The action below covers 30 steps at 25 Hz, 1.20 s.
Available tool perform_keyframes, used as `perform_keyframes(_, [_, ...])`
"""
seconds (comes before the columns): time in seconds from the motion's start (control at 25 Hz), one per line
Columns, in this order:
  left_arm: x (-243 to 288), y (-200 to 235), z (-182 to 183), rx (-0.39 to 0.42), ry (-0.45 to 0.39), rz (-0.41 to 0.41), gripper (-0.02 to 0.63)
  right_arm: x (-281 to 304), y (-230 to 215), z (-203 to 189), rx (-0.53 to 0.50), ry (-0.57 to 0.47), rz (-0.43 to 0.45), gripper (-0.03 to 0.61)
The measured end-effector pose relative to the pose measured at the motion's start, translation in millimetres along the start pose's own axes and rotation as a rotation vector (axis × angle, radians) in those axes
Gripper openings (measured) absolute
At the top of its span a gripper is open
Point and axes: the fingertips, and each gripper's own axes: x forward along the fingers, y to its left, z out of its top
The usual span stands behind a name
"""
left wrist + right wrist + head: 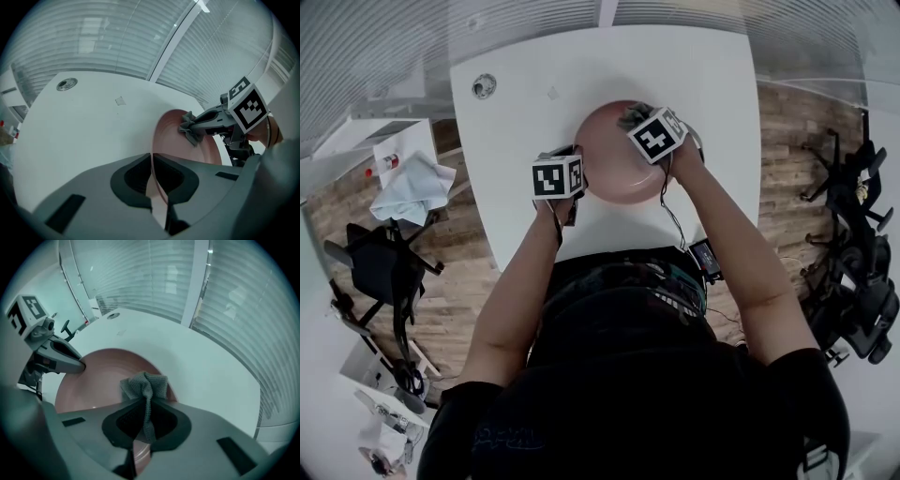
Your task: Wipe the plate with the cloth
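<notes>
A pink plate (614, 159) stands tilted on the white table (520, 122). My left gripper (561, 177) is at the plate's left rim. In the left gripper view its jaws (152, 161) are shut on the thin rim of the plate (185, 152). My right gripper (655, 134) is over the plate's far right side, shut on a bunched grey cloth (145, 384). The cloth rests against the plate's face (93, 378) near its upper rim. From the left gripper view the cloth (190, 130) shows pressed on the plate under the right gripper's tips. The left gripper (58, 357) shows at the plate's left edge.
A round metal grommet (484, 86) is set into the table's far left. A small black device (705, 258) with a cable lies at the near edge. Black chairs stand left (384, 262) and right (853, 272); a pale cloth (412, 187) lies on a side unit.
</notes>
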Motion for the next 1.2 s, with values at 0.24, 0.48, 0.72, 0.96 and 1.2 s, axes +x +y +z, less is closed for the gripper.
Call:
perform_keyframes(0.24, [0, 1, 0, -0.023, -0.011, -0.007, 0.028, 6, 32, 28, -0.005, -0.066, 0.075, 0.035])
perform_keyframes(0.48, [0, 1, 0, -0.015, -0.011, -0.008, 0.029, 7, 77, 34, -0.042, -0.116, 0.174, 0.037])
perform_keyframes(0.72, [-1, 0, 0, -0.024, -0.014, -0.010, 0.028, 4, 123, 20, -0.074, -0.114, 0.282, 0.035])
perform_keyframes(0.96, [0, 1, 2, -0.017, -0.018, -0.009, 0.028, 1, 154, 7, -0.101, -0.108, 0.355, 0.035])
perform_keyframes(1.2, [0, 3, 2, -0.021, -0.019, -0.001, 0.028, -4, 186, -15, -0.179, -0.050, 0.463, 0.035])
